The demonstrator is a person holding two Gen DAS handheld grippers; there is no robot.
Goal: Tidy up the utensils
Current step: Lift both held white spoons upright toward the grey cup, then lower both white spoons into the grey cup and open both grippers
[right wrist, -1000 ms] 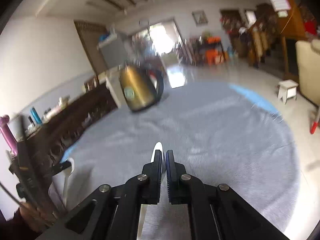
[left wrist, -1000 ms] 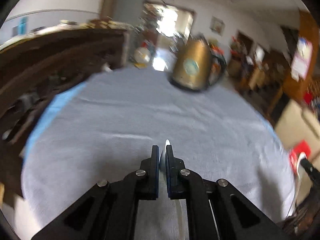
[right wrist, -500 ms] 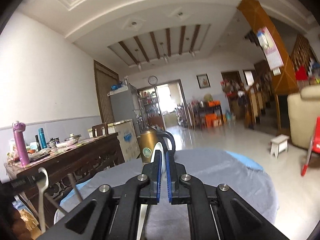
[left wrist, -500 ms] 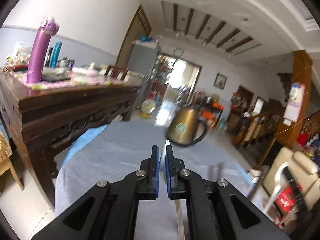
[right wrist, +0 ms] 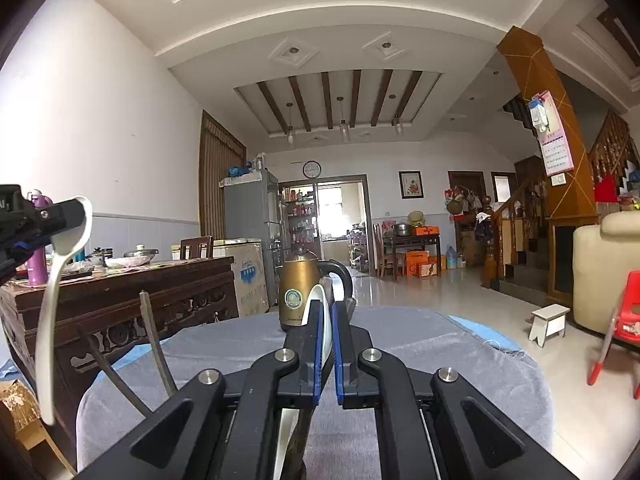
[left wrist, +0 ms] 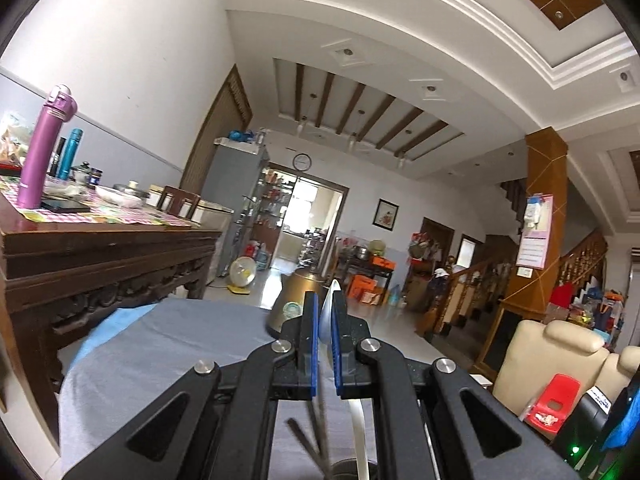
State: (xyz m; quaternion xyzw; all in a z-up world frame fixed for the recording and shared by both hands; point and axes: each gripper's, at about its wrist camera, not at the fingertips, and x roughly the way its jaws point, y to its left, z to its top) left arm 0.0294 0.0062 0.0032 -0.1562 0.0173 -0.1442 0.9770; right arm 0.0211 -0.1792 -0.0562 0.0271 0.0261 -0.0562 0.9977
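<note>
Both grippers are raised and level above the grey-clothed table [right wrist: 460, 344]. The left gripper [left wrist: 326, 320] is clamped on a white spoon [left wrist: 329, 312], bowl uppermost and handle hanging down; the right gripper [right wrist: 327, 322] is likewise clamped on a second white spoon [right wrist: 320, 304]. Recommended handling: keep both grips firm and lower each handle vertically into the dark cup [left wrist: 352, 470] seen below, clear of the chopsticks [right wrist: 156, 352] standing there. Count: two spoons, two chopsticks, one gold kettle [right wrist: 296, 292], apparently one cup.
</note>
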